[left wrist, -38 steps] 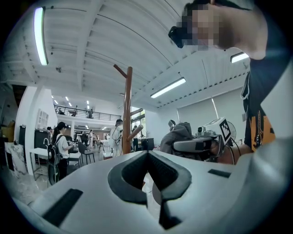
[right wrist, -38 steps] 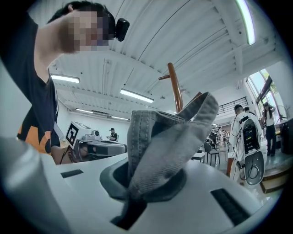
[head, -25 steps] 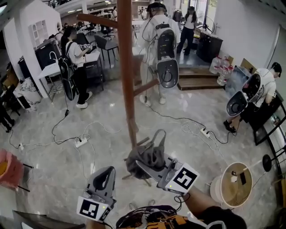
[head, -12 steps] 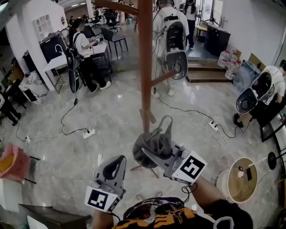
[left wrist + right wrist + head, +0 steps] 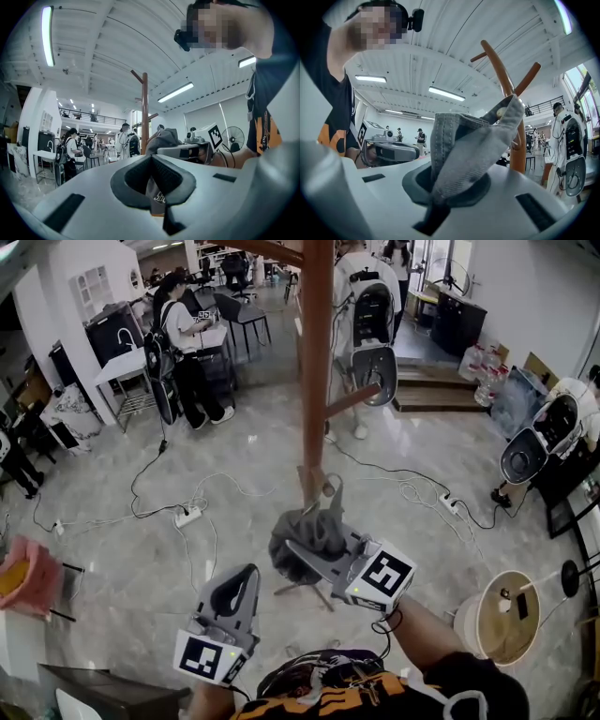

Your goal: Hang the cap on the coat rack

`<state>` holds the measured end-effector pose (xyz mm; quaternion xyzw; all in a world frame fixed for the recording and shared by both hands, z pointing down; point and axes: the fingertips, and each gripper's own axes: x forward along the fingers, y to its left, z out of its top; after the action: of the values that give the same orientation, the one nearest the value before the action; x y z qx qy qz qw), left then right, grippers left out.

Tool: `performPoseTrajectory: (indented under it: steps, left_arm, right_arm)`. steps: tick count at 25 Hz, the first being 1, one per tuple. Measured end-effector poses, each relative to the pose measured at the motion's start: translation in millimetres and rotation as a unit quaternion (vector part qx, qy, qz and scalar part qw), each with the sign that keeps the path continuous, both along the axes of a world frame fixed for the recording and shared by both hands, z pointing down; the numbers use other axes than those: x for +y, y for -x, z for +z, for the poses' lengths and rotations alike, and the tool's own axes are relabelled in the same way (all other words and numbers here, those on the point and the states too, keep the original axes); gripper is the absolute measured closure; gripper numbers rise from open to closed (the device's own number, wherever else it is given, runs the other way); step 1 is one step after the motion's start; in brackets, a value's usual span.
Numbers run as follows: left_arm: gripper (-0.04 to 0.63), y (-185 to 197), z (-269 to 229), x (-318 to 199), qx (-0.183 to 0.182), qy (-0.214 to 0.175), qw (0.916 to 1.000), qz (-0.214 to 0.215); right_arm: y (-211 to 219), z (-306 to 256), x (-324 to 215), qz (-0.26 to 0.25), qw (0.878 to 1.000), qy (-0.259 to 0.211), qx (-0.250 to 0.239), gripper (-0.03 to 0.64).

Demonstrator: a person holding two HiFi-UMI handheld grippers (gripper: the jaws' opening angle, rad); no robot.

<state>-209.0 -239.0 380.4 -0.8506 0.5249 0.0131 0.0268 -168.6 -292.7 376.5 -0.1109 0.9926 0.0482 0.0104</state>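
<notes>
The grey cap (image 5: 302, 538) hangs bunched from my right gripper (image 5: 298, 555), which is shut on its fabric. Its strap loop (image 5: 331, 491) reaches up to the brown coat rack pole (image 5: 317, 381), close to a short low peg. In the right gripper view the cap (image 5: 468, 150) rises out of the jaws of the right gripper (image 5: 440, 187), with the rack's pole (image 5: 516, 136) and upper pegs just behind it. My left gripper (image 5: 234, 589) is lower and to the left, shut and holding nothing. The left gripper view shows the left gripper (image 5: 152, 171), the cap (image 5: 164, 138) and the rack (image 5: 145, 108) ahead.
Cables and power strips (image 5: 187, 517) trail over the marble floor round the rack's base. A round wooden table (image 5: 502, 615) stands at the right, a pink seat (image 5: 23, 577) at the left. People stand behind the rack (image 5: 370, 315), at a desk (image 5: 183, 343) and at the right (image 5: 562, 423).
The right gripper with the cap has come in closer to the pole, and the strap loop now reaches the low peg. The left gripper stays low at the left.
</notes>
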Motion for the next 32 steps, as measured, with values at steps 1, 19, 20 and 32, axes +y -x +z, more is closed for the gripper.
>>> performPoseTrajectory:
  steps: [1, 19, 20, 32]
  left_arm:
    - [0.572, 1, -2, -1, 0.0, 0.0, 1.0, -0.001]
    - [0.572, 7, -3, 5, -0.011, 0.003, 0.9998, -0.019]
    - [0.572, 8, -4, 5, -0.011, 0.003, 0.9997, -0.02]
    - [0.572, 16, -1, 6, -0.013, 0.006, 0.9997, -0.02]
  right_arm:
    - [1, 0, -3, -0.001, 1.0, 0.004, -0.001, 0.584]
    - [10, 45, -46, 0.011, 0.999, 0.027, 0.016, 0.584]
    - [11, 46, -47, 0.012, 0.999, 0.029, 0.017, 0.584]
    - [15, 61, -55, 0.035, 0.999, 0.004, 0.023, 0.494]
